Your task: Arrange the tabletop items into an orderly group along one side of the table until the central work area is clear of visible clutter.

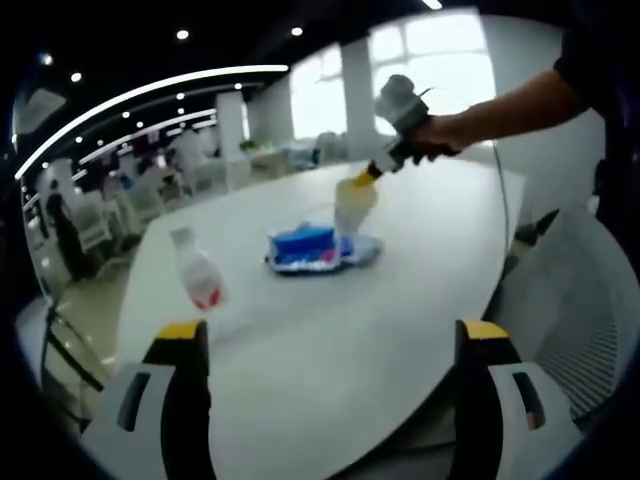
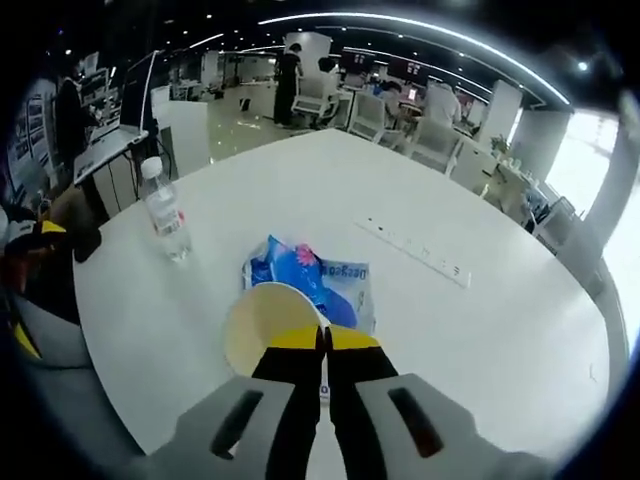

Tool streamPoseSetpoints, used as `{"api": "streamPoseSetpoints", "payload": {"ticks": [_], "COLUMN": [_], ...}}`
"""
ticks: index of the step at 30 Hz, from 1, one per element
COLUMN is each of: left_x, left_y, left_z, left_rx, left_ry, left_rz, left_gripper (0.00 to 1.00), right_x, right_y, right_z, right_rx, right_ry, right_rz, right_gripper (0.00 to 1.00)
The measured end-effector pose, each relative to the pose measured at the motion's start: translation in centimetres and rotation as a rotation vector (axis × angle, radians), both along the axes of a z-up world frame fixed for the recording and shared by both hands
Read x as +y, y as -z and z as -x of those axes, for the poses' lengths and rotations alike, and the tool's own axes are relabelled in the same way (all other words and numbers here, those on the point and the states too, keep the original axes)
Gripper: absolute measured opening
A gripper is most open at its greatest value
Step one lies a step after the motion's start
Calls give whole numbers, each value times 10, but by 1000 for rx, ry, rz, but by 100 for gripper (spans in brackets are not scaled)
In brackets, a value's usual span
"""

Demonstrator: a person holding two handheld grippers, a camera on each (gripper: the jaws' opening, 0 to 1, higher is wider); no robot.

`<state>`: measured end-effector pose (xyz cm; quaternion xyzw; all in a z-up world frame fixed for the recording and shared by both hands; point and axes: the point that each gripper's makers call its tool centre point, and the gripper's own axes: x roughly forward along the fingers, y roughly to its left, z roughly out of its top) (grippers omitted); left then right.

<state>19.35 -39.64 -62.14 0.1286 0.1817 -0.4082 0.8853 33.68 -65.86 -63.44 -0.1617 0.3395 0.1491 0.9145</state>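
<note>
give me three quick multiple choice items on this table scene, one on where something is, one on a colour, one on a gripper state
1. Where does the water bottle stand relative to the blue packet?
A. on top of it
B. apart from it, upright on the white table
C. lying inside the cup

2. What colour are the tips of the left gripper?
A. yellow
B. green
C. red

3. What is the right gripper doing?
A. open above the bottle
B. open, holding nothing
C. shut on the rim of the paper cup

Answers:
1 B: bare tabletop shows between bottle and packet in both views.
2 A: the left gripper view shows yellow caps on both fingers.
3 C: in the right gripper view the fingers meet over the cup's rim, and the left gripper view shows the cup lifted above the packet.
</note>
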Motion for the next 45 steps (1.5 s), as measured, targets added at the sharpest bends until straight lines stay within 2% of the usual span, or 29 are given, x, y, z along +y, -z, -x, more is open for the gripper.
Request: {"api": "streamPoseSetpoints", "payload": {"ticks": [9,10,15,17,32,45], "left_x": [0,0,1,2,3,4], "left_y": [1,1,-1,-2,-3,-2], "left_z": [1,1,0,-1,-2,-3], "left_rx": [6,5,4,4,6,10], "left_ry": [-1,-3,-10,-16,-26,-31], "left_rz": [-1,-1,7,15,16,18], "left_gripper": [100,100,100,100,100,100], "right_x": [8,10,21,29,56,78], "right_y": [-16,-22,-32,-30,-18,-1], "right_z": [-5,-6,-12,-15,-28,-34], "right_rx": [-11,-21,-26,-11,53,134], "right_ry": [-9,-8,-14,-10,-8,20], "right_rz": [-6,-15,-55,-90,-167,-249], "right_gripper": [0,0,0,0,0,0]}}
